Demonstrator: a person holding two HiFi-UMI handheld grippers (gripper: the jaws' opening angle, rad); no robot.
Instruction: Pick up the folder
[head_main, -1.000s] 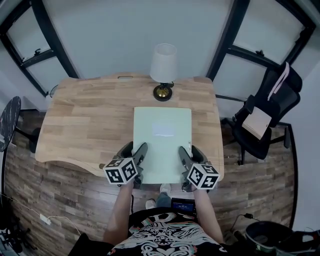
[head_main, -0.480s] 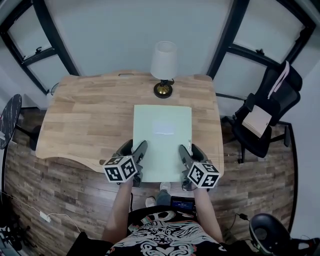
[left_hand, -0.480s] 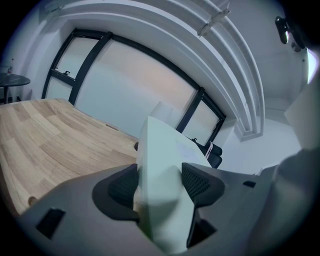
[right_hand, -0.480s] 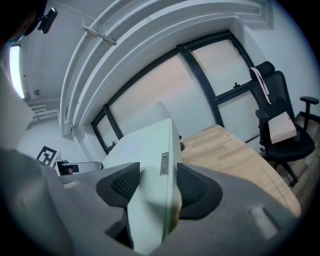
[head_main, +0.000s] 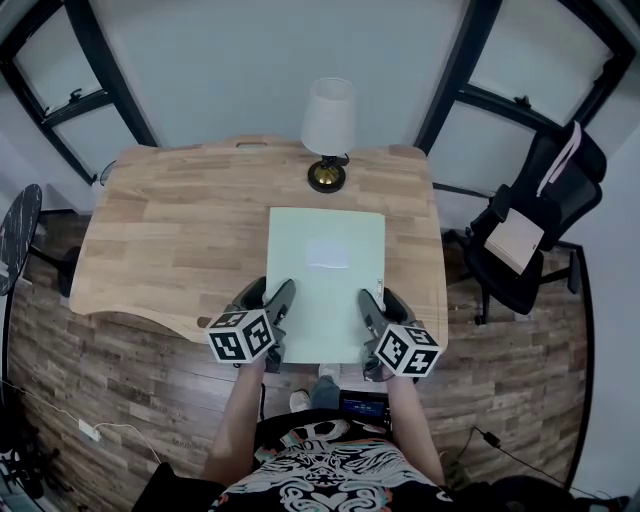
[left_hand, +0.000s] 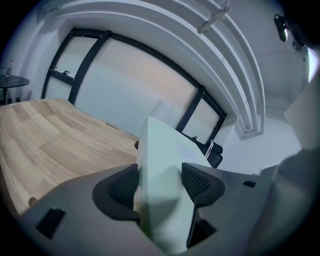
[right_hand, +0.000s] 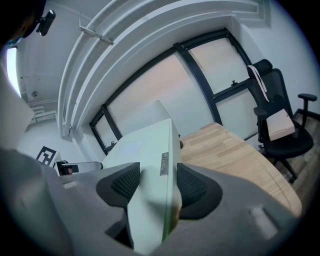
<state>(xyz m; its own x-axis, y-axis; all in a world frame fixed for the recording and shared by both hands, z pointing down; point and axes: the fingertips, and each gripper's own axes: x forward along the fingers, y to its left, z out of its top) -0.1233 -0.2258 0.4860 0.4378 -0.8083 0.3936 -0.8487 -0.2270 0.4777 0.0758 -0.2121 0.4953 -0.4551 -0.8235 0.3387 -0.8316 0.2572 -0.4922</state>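
A pale green folder (head_main: 326, 280) is held flat over the near middle of the wooden desk (head_main: 180, 240), with a white label on its top. My left gripper (head_main: 279, 318) is shut on its near left edge, my right gripper (head_main: 371, 322) on its near right edge. In the left gripper view the folder (left_hand: 160, 170) fills the gap between both black pads. In the right gripper view the folder (right_hand: 150, 170) is likewise clamped, its edge label showing. The near edge of the folder juts past the desk front.
A table lamp (head_main: 327, 130) with a white shade and brass base stands just beyond the folder's far edge. A black office chair (head_main: 530, 240) holding a tan box stands to the right of the desk. Black window frames line the back wall. A person's arms reach from below.
Both grippers stay clamped on the folder. The whole scene has shifted slightly in the head view; the folder looks hardly moved relative to the desk.
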